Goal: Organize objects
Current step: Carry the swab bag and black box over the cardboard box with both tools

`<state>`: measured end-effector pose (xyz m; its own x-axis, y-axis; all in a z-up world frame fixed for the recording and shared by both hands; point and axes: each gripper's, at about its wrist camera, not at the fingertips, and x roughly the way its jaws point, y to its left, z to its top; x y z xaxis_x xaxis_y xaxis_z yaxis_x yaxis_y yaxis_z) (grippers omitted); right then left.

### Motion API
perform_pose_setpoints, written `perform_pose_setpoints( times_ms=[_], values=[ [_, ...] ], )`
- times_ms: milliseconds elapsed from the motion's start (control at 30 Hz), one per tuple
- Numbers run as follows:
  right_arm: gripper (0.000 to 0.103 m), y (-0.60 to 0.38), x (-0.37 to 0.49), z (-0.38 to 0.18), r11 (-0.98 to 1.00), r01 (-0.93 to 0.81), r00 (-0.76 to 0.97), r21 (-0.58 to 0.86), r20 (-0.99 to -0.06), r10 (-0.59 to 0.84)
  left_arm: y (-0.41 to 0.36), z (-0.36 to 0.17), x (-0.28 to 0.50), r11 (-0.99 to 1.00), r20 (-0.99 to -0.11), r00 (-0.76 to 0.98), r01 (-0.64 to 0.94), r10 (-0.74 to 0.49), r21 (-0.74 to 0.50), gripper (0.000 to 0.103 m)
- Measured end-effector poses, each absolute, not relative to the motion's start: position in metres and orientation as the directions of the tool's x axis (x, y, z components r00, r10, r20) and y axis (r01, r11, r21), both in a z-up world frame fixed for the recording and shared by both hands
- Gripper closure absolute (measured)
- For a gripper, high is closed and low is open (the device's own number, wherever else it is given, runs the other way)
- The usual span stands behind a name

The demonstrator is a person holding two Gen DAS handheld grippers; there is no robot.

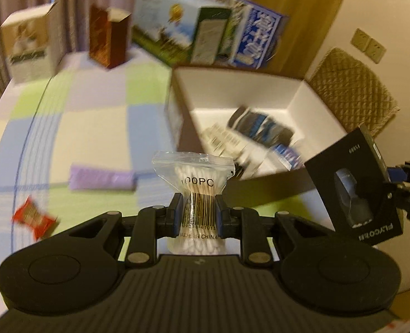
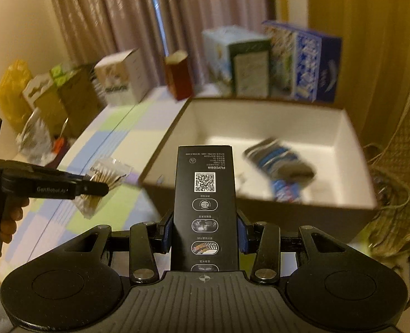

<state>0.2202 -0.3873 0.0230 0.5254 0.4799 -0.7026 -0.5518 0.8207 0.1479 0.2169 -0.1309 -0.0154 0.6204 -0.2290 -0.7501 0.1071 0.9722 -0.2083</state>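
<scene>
Both wrist cameras look forward from just above the table [image 1: 99, 116], left view beside right, sharing the open box [image 1: 310, 97] [image 2: 349, 138] near its far edge.

A checkered desk [image 1: 99, 116] carries an open box [image 1: 296, 94], a purple packet [image 1: 102, 179], a red wrapper [image 1: 34, 217] and upright cartons [image 1: 28, 44] along its far edge.
</scene>
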Motion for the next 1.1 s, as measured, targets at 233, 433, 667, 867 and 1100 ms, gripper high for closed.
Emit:
perform_pose_setpoints(
  times_ms=[233, 433, 667, 867, 1100],
  values=[
    [0.063, -0.414, 0.27, 0.048, 0.844, -0.52, 0.588, 0.128, -0.663, 0.463, -0.172, 0.004, 0.265, 0.972, -0.718, 0.655, 0.159, -0.234, -0.172, 0.084],
    [0.063, -0.427, 0.321, 0.057, 0.858, -0.506, 0.626, 0.094, -0.644, 0.439, -0.195, 0.004, 0.306, 0.98, -0.726, 0.658, 0.15, -0.199, -0.132, 0.084],
    [0.063, -0.431, 0.382, 0.041, 0.872, -0.488, 0.619, 0.038, -0.689, 0.376, -0.203, -0.012, 0.348, 0.989, -0.767, 0.625, 0.109, -0.146, -0.1, 0.084],
    [0.063, -0.431, 0.423, 0.009, 0.864, -0.502, 0.605, -0.036, -0.729, 0.321, -0.205, -0.026, 0.372, 0.993, -0.794, 0.597, 0.082, -0.115, -0.082, 0.084],
    [0.063, -0.425, 0.455, -0.023, 0.836, -0.539, 0.592, -0.105, -0.753, 0.287, -0.208, -0.041, 0.396, 0.996, -0.816, 0.571, 0.053, -0.089, -0.072, 0.084]
  ],
)
